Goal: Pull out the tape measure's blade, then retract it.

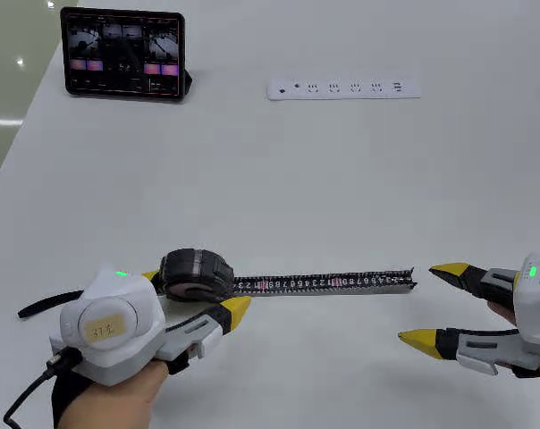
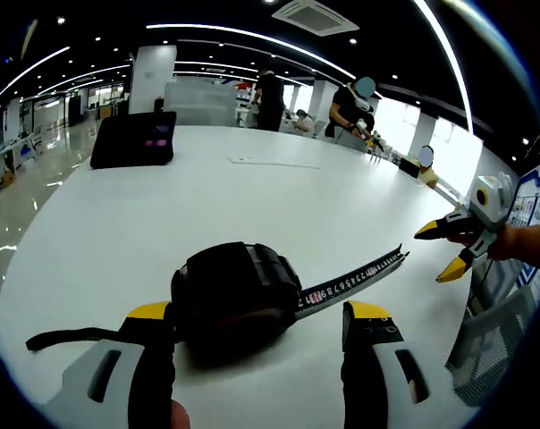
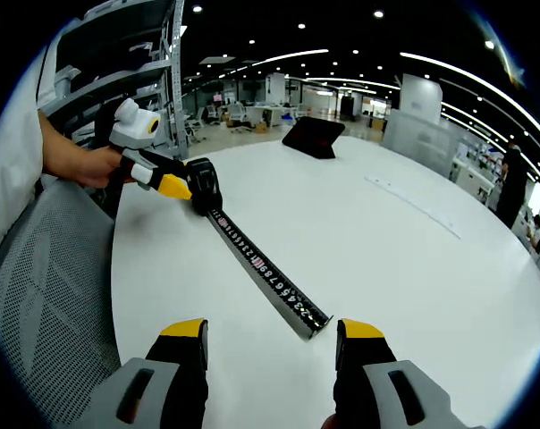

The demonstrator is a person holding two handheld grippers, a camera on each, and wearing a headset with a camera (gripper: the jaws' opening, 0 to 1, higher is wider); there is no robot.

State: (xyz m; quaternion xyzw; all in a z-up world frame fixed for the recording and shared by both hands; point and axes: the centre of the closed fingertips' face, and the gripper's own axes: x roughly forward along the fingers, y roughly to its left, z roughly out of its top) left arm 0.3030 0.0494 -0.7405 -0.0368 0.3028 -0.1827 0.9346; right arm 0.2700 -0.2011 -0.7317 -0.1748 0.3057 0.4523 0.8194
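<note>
1. Lying flat on the white table, the tape measure has its blade run out toward your right gripper.
2. Your left gripper straddles the case with its jaws parted and one tip standing off. I'd close squarely before retracting.
3. Your right gripper gapes just off the blade's tip, holding nothing. Keep it clear of any whip-back.

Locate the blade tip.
Head view, right of centre: the blade tip lies on the table, just left of the far jaw of the open right gripper, apart.
</note>
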